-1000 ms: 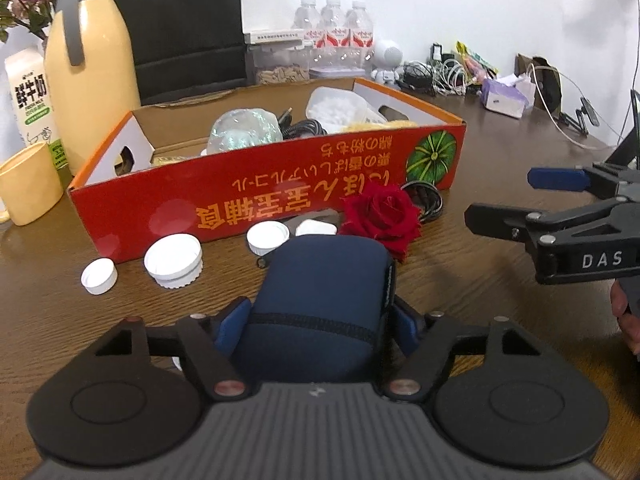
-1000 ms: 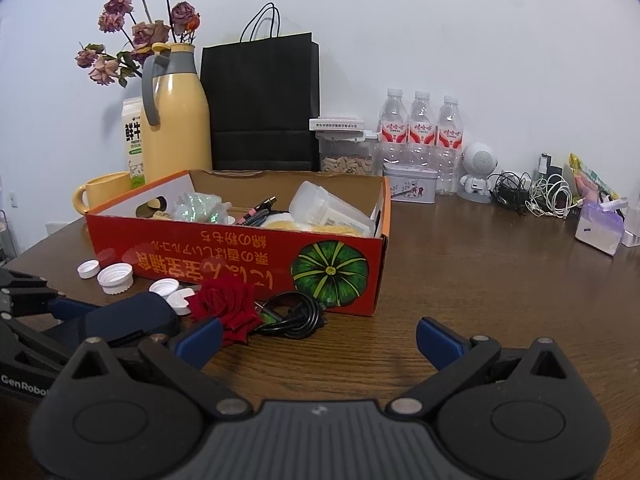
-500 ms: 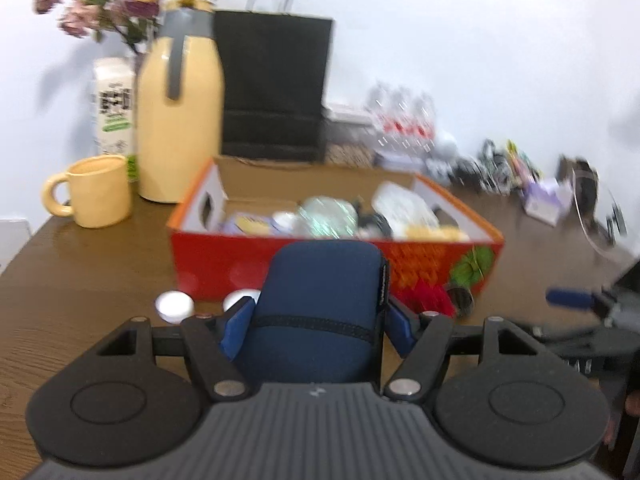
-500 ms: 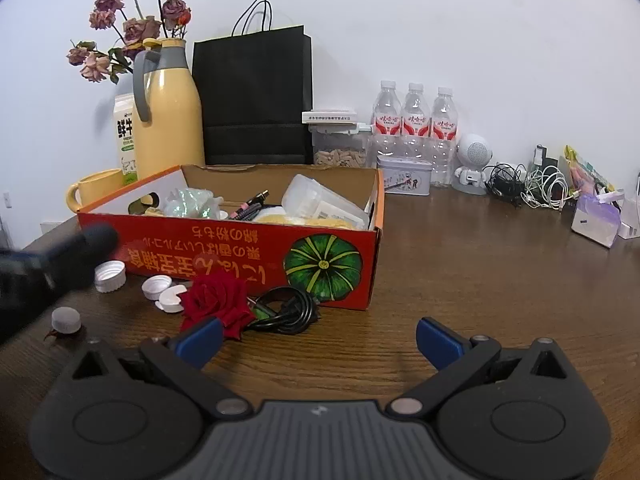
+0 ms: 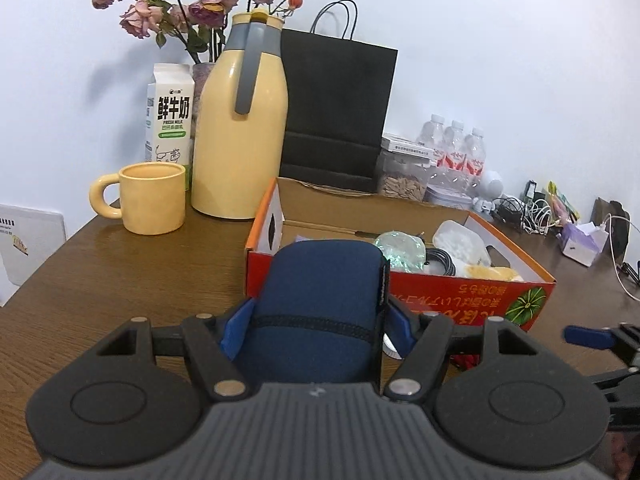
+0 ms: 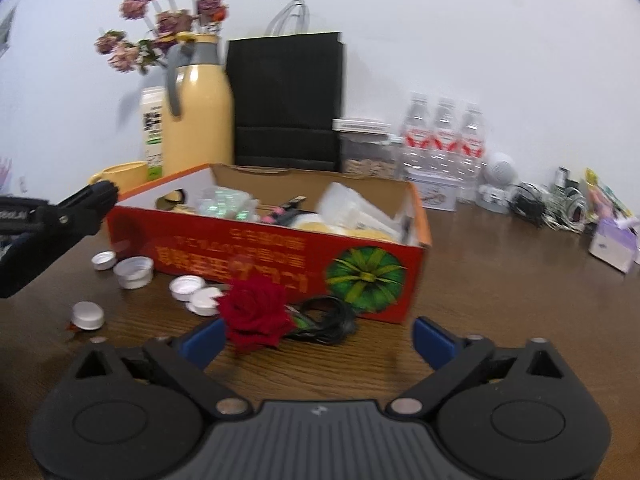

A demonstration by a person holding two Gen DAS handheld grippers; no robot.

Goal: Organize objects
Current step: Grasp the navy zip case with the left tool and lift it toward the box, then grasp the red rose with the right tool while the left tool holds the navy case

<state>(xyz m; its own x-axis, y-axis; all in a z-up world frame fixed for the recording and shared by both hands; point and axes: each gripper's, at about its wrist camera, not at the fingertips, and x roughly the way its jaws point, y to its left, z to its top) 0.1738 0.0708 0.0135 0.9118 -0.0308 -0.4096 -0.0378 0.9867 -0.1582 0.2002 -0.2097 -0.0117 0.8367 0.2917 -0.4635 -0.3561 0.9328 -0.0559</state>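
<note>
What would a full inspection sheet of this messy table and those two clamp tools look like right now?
Surface: brown wooden table, bare patches near the mug.
Job's things: orange cardboard box part filled; navy pouch; red rose and five white caps on the table before the box.
Clutter: yellow mug, yellow jug, milk carton, black paper bag, three water bottles.
Grippers: left gripper clamps the pouch; right gripper closing, nothing pressed, rose by its left finger.
Cables: black coil beside the rose; tangled leads at the back.
Surroundings: white wall, dried flowers.
</note>
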